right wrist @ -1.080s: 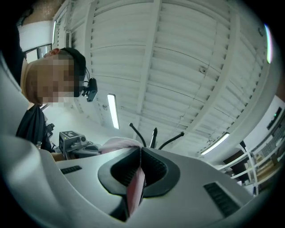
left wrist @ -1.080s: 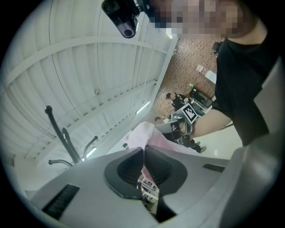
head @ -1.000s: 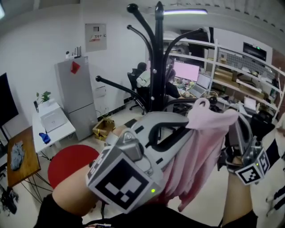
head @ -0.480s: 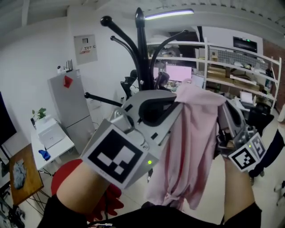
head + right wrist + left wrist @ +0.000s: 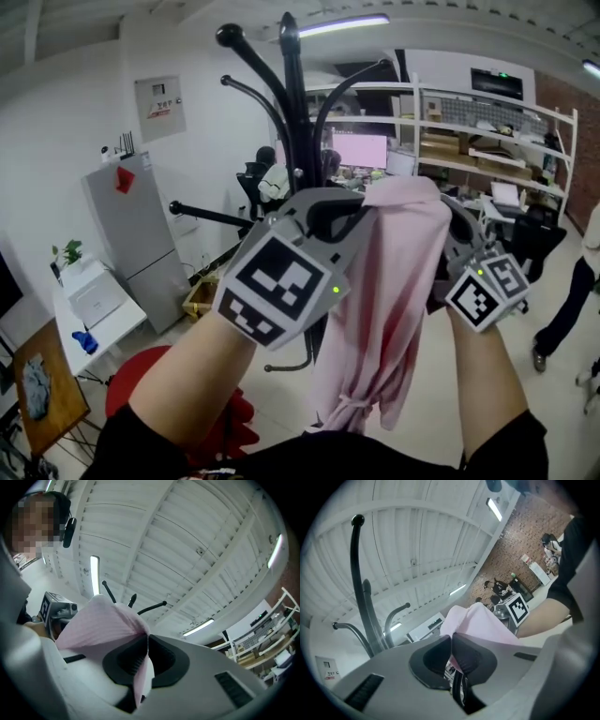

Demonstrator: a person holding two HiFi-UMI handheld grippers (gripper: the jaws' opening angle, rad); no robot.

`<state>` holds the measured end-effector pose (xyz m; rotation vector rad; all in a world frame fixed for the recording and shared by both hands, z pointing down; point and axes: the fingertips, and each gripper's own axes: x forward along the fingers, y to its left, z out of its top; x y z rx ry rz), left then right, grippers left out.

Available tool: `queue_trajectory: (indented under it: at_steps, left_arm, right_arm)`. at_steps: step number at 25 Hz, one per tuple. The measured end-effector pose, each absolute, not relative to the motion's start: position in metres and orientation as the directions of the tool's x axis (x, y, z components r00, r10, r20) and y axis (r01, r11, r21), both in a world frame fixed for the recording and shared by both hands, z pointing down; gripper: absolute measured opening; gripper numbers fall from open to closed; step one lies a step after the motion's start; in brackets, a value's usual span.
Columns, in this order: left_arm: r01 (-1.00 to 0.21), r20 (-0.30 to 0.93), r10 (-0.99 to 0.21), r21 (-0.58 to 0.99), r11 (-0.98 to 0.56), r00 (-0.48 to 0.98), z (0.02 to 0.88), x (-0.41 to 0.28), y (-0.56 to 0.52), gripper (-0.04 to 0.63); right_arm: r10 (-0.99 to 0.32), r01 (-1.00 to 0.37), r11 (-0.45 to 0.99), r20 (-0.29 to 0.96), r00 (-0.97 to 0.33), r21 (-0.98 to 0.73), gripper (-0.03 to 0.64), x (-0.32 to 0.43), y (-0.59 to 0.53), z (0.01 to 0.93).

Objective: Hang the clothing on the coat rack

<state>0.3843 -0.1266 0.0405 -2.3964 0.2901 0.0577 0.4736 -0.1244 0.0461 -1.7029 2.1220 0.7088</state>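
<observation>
In the head view the pink garment (image 5: 389,300) hangs between the left gripper (image 5: 356,217) and the right gripper (image 5: 442,223), nearer than the black coat rack (image 5: 294,122); the left gripper view shows its jaws clamped on a pink fold, and the right gripper view shows the same.

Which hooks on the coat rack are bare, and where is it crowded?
Bare: the top-left hook, the curved hook under it, the right hook, the low left arm. Crowded: before the pole, where the garment hangs between left gripper and right gripper.
</observation>
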Motion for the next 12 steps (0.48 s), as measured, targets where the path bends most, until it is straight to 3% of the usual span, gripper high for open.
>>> queue_trajectory:
  at_steps: [5,12]
  left_arm:
    - [-0.184,-0.073,-0.182,-0.661,-0.727,0.981,0.052,0.386,-0.127,0.003]
    - [-0.050,0.100,-0.161,-0.685,-0.727,0.982,0.087,0.390,-0.115,0.003]
  right_arm:
    - [-0.846,-0.973,0.114,-0.493,-0.200,0.200,0.008,0.469,-0.135,0.051]
    - [-0.856,-0.957,0.243,-0.429,-0.288,0.158,0.012,0.461,-0.134,0.089]
